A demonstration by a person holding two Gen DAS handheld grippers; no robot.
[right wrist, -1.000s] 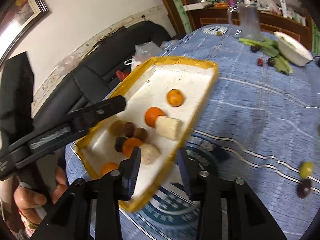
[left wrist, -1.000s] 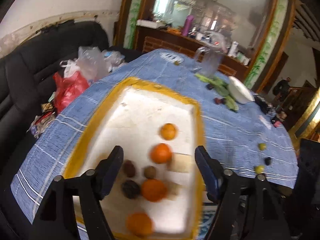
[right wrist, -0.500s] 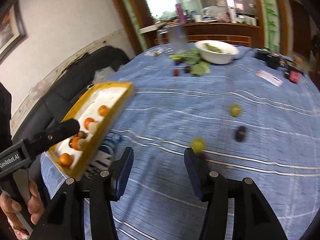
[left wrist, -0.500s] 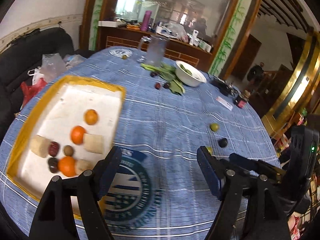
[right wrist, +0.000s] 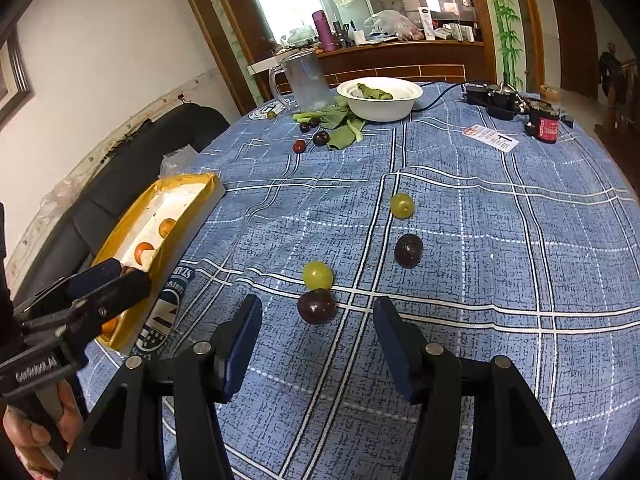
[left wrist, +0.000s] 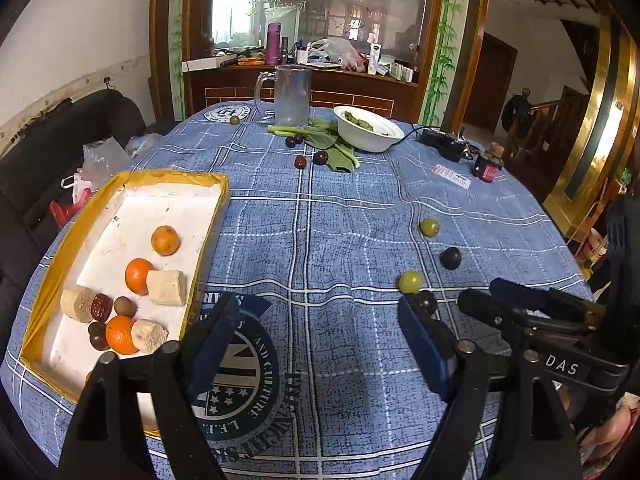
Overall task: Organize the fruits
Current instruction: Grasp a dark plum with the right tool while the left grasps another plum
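Observation:
A yellow-rimmed white tray (left wrist: 176, 178) at the table's left holds oranges (left wrist: 138, 275), pale banana chunks (left wrist: 167, 287) and small dark fruits. To its right, loose on the blue cloth, lie two green grapes (right wrist: 317, 275) (right wrist: 401, 205) and two dark grapes (right wrist: 316, 306) (right wrist: 408, 250). My right gripper (right wrist: 318, 320) hovers low with its jaws opening. The nearest dark grape sits in the gap just past its tips, and no pad touches it. My left gripper (left wrist: 316, 320) hangs over the cloth's printed emblem beside the tray, its jaws opening with nothing between them.
At the far side stand a white bowl (left wrist: 368, 128), a glass jug (left wrist: 292, 96), green leaves (left wrist: 332, 148) and a few dark and red fruits (left wrist: 300, 162). Black gadgets (left wrist: 444, 142) and a card (left wrist: 452, 170) lie far right. A black sofa (left wrist: 60, 140) with bags borders the left edge.
Both views have swung right, from over the tray to the loose grapes. Both pairs of jaws stand wider. The tray has slid to the left of each picture.

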